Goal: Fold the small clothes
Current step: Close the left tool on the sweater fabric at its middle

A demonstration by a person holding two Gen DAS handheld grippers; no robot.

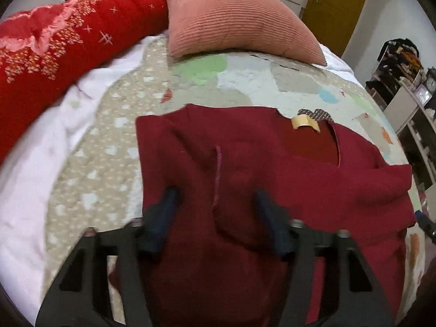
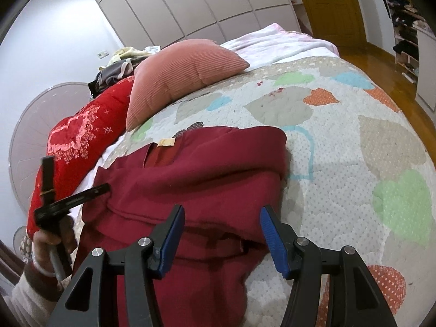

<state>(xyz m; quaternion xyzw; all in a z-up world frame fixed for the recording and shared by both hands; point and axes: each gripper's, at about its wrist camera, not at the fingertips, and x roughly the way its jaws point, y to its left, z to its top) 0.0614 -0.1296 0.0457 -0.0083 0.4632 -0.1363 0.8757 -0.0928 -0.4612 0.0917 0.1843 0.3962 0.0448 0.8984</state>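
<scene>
A dark red knit top (image 1: 272, 174) lies on the patchwork quilt (image 1: 114, 147), partly folded, with a tan neck label (image 1: 303, 123) showing. My left gripper (image 1: 215, 193) is open, just above the garment's near left part, fingers either side of a seam. In the right wrist view the same top (image 2: 196, 174) lies left of centre, its label (image 2: 166, 142) at the far side. My right gripper (image 2: 222, 212) is open and empty above the garment's near right edge. The left gripper's body (image 2: 68, 199) shows at the garment's left edge.
A pink ribbed cushion (image 1: 231, 19) and a red embroidered duvet (image 1: 54, 43) lie at the far side of the bed. Loose clothes (image 2: 120, 68) are piled behind them. Shelves (image 1: 403, 81) stand at the right, a wooden door (image 2: 329, 8) beyond the bed.
</scene>
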